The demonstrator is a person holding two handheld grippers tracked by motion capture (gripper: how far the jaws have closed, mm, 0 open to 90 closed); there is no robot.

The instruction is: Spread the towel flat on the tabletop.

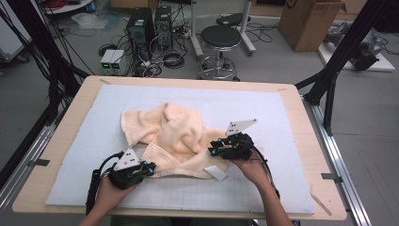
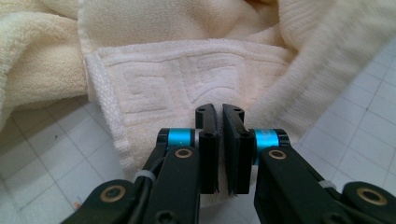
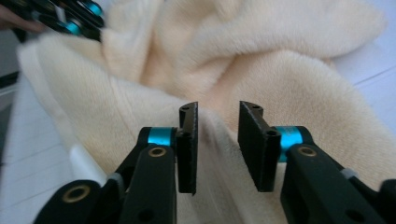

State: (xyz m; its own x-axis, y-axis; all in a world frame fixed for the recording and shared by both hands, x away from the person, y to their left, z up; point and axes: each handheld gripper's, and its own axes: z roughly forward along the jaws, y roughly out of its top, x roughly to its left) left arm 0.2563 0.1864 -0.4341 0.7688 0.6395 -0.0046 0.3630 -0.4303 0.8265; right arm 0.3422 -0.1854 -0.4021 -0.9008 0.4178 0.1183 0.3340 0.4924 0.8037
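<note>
A cream towel (image 1: 174, 132) lies crumpled on the white gridded mat (image 1: 282, 188). My left gripper (image 1: 151, 168) sits at the towel's front-left hem. In the left gripper view the towel's patterned hem (image 2: 187, 70) runs under my left gripper (image 2: 218, 109), whose jaws stand almost together, pinching the hem. My right gripper (image 1: 212, 151) is at the towel's front-right part. In the right gripper view a raised fold of the towel (image 3: 280, 70) lies between the parted jaws of my right gripper (image 3: 218, 107), and the pads do not press on it. A white label (image 1: 216, 173) hangs off the front edge.
The mat covers a wooden table (image 1: 301, 108) with bare mat to the left, right and front of the towel. Behind the table stand a black stool (image 1: 220, 37), computer towers (image 1: 141, 28) and a cardboard box (image 1: 308, 21). Black frame struts (image 1: 339, 61) rise at the right.
</note>
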